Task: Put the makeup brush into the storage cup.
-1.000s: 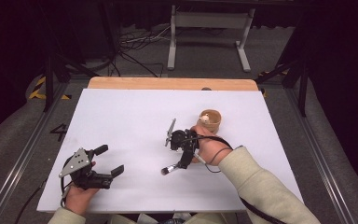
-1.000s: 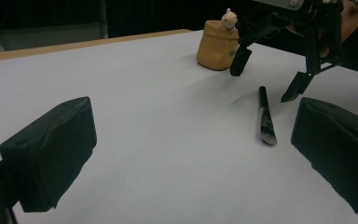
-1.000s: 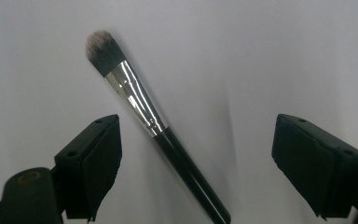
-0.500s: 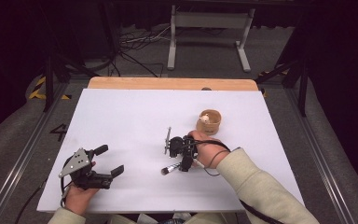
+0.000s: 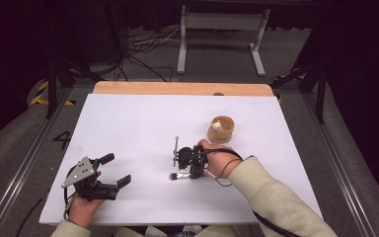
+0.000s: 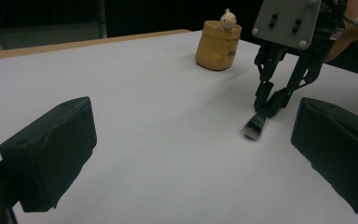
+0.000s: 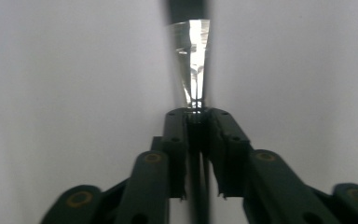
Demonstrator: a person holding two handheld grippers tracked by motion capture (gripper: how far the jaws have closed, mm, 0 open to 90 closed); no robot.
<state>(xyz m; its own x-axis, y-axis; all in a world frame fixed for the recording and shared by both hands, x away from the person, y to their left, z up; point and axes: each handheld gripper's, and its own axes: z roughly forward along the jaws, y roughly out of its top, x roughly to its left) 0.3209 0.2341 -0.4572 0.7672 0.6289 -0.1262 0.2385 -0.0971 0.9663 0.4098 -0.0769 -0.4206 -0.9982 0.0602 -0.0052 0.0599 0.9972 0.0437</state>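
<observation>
My right gripper [image 5: 183,171] is shut on a makeup brush [image 5: 173,176] near the middle of the white table. The brush's dark head [image 6: 253,127] rests on or just above the surface. In the right gripper view the jaws [image 7: 196,116] clamp the brush just behind its silver ferrule [image 7: 193,60]. In the left gripper view the right gripper [image 6: 271,106] points steeply down with its grey plate on top. A tan cup [image 5: 220,129] with a small pale figure in it stands just beyond the right hand. At the front left, my left gripper [image 5: 116,169] rests open and empty, its pads [image 6: 51,154] wide apart.
The white tabletop [image 5: 138,123] has a wooden strip [image 5: 177,89] along its far edge. Beyond it are a metal stand [image 5: 222,34] and cables on the floor. The tan cup [image 6: 216,45] stands to the left of the right gripper in the left gripper view.
My right gripper has turned and come a little nearer to the person and lower, with the brush in it. The left gripper has stayed still.
</observation>
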